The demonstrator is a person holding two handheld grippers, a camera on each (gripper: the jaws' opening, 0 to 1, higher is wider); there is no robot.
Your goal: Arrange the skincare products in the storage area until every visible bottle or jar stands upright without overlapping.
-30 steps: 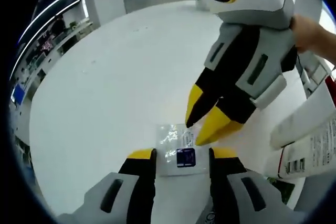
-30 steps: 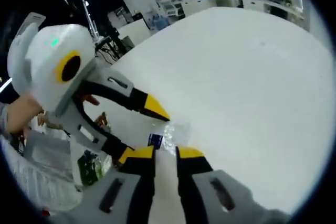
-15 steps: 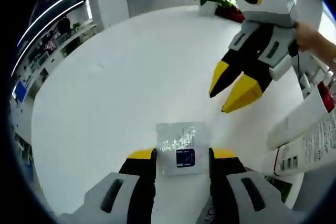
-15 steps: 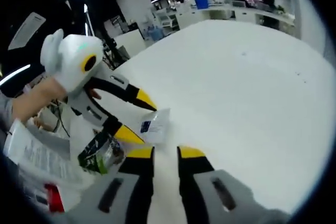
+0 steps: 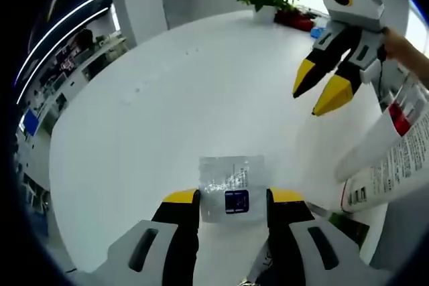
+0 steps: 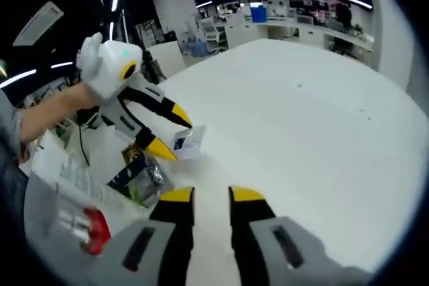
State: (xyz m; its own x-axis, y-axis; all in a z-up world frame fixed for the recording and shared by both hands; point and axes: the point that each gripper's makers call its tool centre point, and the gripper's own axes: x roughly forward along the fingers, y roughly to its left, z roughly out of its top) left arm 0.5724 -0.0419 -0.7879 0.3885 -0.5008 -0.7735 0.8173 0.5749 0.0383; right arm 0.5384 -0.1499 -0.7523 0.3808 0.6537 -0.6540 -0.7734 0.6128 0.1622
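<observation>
The small clear-plastic sachet with a dark blue square label point(image 5: 230, 191) lies flat on the white round table point(image 5: 154, 118), between the left gripper point(image 5: 228, 200)'s parted, unclosed jaws at six o'clock. It looks light, limp and slippery, best pinched at an edge. At four o'clock, white tubes with small black print point(image 5: 395, 165); the writing is unreadable. The right gripper point(image 6: 212, 197), at one o'clock in the left gripper view, hangs empty, jaws slightly apart.

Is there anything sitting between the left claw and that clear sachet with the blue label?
Nothing visible. The sachet lies flat on the white table, right between the left claw's yellow tips. The right claw hangs well off to the side.
</observation>
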